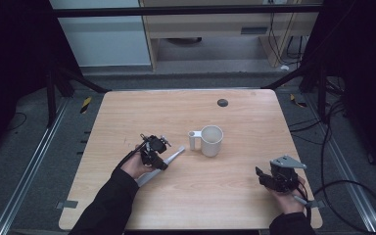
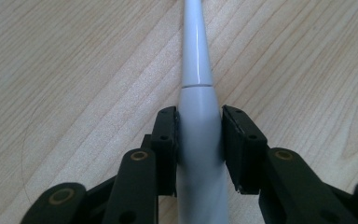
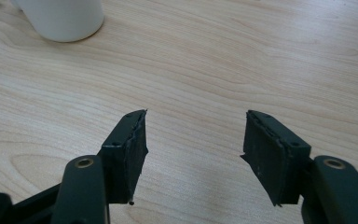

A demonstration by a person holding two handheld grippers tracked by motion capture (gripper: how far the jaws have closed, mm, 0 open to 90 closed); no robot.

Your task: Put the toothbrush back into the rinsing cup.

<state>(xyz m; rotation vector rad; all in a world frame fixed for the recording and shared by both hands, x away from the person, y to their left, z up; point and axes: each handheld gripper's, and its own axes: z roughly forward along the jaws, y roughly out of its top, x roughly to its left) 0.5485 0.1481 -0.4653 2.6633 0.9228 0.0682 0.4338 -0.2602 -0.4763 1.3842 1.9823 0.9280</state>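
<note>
Two tools | left tool (image 2: 199, 123) clamped on white toothbrush (image 2: 198, 93) | right tool (image 3: 193, 135) agape over bench (image 1: 186, 200) | mug (image 1: 211, 141) between

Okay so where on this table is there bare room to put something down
The far strip of the table is bare apart from a small dark disc. The near middle, between the left tongs and the open right tongs, is free too. It is crowded mid-table: the white mug, and the white tapered handle clamped in the left tongs.
</note>
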